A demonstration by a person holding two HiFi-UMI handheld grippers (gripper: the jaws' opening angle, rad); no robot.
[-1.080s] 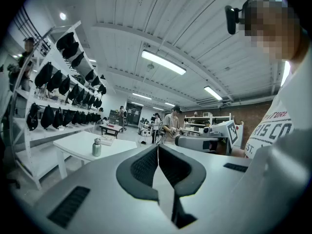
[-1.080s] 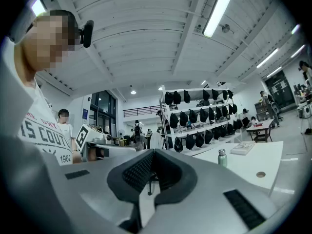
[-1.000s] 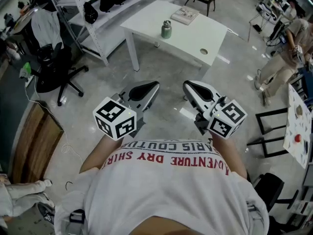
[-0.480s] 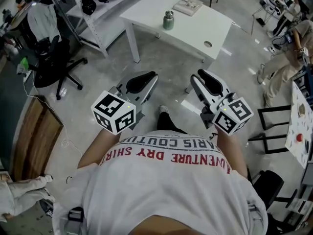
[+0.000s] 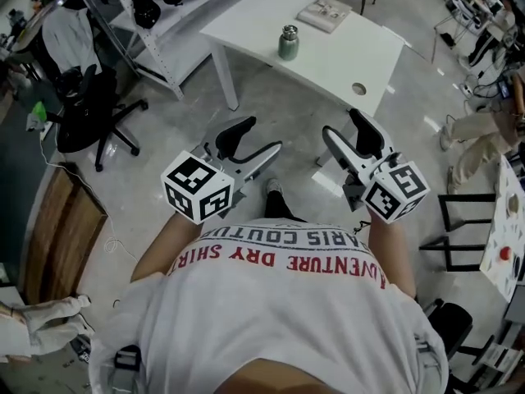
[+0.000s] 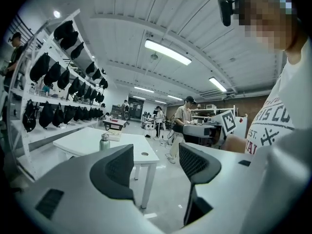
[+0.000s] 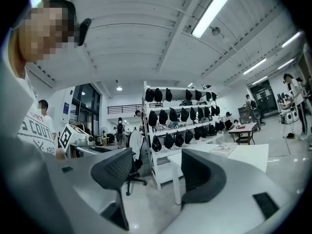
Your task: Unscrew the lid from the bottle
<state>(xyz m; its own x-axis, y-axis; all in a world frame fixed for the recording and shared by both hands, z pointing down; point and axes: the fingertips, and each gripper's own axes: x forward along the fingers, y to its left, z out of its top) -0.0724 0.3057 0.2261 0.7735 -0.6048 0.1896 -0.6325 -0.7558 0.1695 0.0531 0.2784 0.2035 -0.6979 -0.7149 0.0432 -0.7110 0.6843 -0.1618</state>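
Left tongs [image 5: 262, 135] and right tongs [image 5: 340, 122] have just been opening, wide and empty. The green bottle [image 5: 288, 44] stands at twelve o'clock, well apart, on the white table [image 5: 344, 52]. Its lid [image 5: 289, 29] is still on, so all the unscrewing remains.

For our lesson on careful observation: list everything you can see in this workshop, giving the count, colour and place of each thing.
bottle: one, green, with a silver lid, upright on the table
table: one, white, ahead of the person
booklet: one, pale, on the table beyond the bottle
shelving rack: one, white, left of the table
bags: several, black, on the rack
office chair: one, black, on the floor at left
T-shirt: one, white with red print, on the person
left tongs: one, grey and black, before the chest, jaws just been opening, nothing between them
right tongs: one, grey and black, jaws likewise just been opening, nothing between them
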